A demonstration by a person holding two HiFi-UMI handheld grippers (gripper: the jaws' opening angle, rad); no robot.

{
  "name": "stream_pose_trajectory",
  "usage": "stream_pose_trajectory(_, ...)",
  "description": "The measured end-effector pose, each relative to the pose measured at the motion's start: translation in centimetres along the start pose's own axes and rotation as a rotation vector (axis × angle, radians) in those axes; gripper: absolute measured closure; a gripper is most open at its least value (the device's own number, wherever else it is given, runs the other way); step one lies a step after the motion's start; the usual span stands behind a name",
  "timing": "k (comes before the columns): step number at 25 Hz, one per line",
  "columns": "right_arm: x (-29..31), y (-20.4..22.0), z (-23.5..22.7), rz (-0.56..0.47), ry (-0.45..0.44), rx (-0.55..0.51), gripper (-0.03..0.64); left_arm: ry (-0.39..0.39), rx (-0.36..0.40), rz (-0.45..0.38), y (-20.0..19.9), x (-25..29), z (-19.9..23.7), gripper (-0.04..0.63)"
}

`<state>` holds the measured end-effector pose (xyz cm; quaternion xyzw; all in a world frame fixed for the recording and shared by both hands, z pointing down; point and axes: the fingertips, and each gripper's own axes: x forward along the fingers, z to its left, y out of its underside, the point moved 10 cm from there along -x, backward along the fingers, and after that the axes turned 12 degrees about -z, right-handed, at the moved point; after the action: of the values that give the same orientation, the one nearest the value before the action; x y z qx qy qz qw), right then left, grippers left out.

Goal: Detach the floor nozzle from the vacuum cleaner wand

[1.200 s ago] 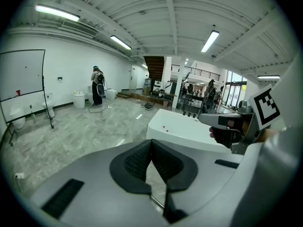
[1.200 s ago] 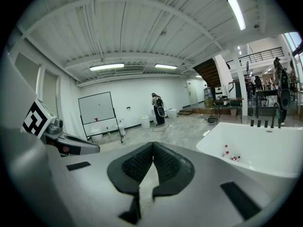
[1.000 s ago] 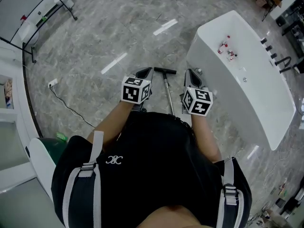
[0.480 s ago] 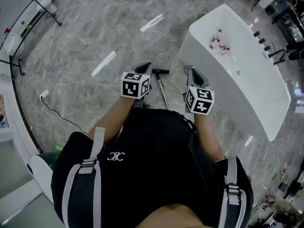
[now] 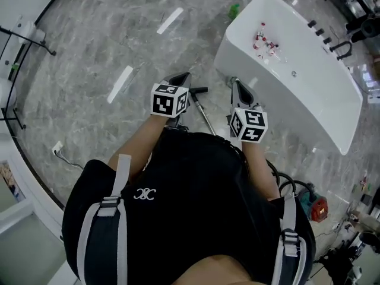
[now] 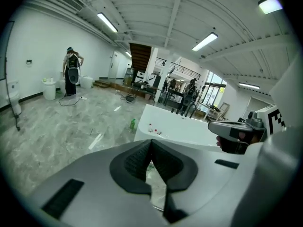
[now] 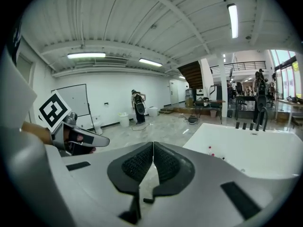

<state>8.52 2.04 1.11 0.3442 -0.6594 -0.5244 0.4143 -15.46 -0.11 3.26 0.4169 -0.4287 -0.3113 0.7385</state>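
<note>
Grey marbled floor fills most of my head view, with a white bathtub on the right. I hold both tongs out in front of me. My left tongs are clenched, pads together, with nothing between them. My right tongs are clenched and empty too. On the floor between the two lies the vacuum cleaner wand, a thin metal tube running from near my body toward the far side. At its far end sits the black floor nozzle, just right of the left tongs' tips. It looks joined to the wand, though it is small from here. Neither pair of tongs touches it. Small bottles stand inside the tub, and a green bottle is on the floor beyond its far end.
</note>
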Motion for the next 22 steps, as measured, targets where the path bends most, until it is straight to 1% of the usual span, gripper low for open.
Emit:
stream_pose_trajectory(7, 5.8, -0.2, -0.6, 0.015, 0.188, 0.024, 0.603, 0.105, 0.045, 0.043, -3.4, 5.4, 5.0, 0.586)
stream_pose_trajectory(10, 7.7, -0.1, -0.5, 0.011, 0.244, 0.028, 0.603, 0.155, 0.075, 0.069, -4.4, 7.4, 6.7, 0.586)
stream_pose_trajectory(17, 10.0, 0.3, -0.1, 0.001, 0.387, 0.07, 0.603, 0.275, 0.143, 0.136, -6.4, 11.4, 8.8, 0.586)
stream_pose_trajectory(19, 9.9, 0.6, -0.2, 0.0, 0.433, 0.078, 0.603, 0.303, 0.124, 0.166, -6.5, 12.2, 9.0, 0.586)
stream_pose_trajectory(22, 9.3, 1.7, -0.8, 0.031, 0.48, 0.103, 0.603, 0.326, 0.061, 0.203, -6.4, 13.3, 9.2, 0.586)
